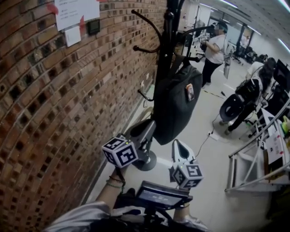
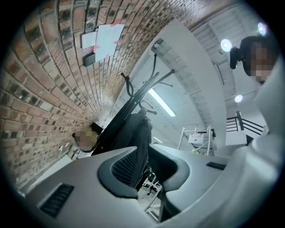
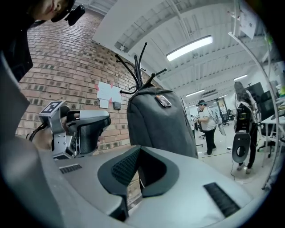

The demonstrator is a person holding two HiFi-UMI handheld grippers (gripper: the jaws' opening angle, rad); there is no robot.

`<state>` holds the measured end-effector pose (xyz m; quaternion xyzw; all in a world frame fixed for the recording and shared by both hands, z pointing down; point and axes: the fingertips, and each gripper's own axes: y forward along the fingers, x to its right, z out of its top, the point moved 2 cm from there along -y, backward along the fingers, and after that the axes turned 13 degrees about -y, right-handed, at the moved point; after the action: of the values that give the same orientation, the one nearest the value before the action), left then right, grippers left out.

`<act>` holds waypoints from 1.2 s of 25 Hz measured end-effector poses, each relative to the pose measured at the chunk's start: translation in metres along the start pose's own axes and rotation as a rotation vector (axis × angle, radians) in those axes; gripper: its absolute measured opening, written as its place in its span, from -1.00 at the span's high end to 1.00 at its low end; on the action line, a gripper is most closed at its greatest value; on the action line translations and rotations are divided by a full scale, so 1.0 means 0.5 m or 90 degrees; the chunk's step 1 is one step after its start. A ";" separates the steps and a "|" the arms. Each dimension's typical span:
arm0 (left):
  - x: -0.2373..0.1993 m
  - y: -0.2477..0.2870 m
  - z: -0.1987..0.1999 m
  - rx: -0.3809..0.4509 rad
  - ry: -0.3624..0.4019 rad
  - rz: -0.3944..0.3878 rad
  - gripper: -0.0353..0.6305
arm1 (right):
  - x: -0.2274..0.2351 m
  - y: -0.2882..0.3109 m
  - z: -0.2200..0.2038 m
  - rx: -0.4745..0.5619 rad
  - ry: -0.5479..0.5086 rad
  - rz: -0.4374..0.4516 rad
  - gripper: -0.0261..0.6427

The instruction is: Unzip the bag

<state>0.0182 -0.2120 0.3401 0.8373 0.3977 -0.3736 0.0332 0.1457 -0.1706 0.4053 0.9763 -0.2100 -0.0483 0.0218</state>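
The brick wall (image 1: 45, 113) fills the left of your head view, with papers (image 1: 77, 11) taped near its top edge. Your left gripper (image 1: 146, 129) is held up close beside that wall. Its jaws stand a narrow gap apart with nothing between them. The right gripper view shows it short of the bag (image 1: 174, 104), not touching.

The bag is dark and hangs upright from the hooks of the coat stand (image 1: 165, 41), resting against the pole, its bottom above the stand's round base. A small patch (image 1: 190, 92) sits high on its outer face. The zip cannot be made out in any view.

Your right gripper (image 1: 176, 144) is just below the bag's lower edge, pointing up at it. Its jaw tips meet and hold nothing.

At the far right, well apart, a person (image 1: 215, 50) stands on the open floor.
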 end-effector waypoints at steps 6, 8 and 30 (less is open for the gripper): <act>-0.017 0.065 0.039 -0.040 0.025 -0.049 0.71 | 0.001 0.026 -0.004 -0.015 0.002 -0.034 0.95; -0.017 0.085 0.047 -0.060 0.044 -0.066 0.71 | 0.011 0.031 -0.019 -0.018 0.002 -0.052 0.95; 0.024 0.152 0.103 -0.072 -0.067 -0.210 0.71 | 0.005 0.056 -0.020 -0.050 0.008 -0.108 0.95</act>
<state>0.0446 -0.2745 0.2768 0.7366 0.5480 -0.3943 0.0395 0.1376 -0.1969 0.4167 0.9892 -0.1243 -0.0521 0.0572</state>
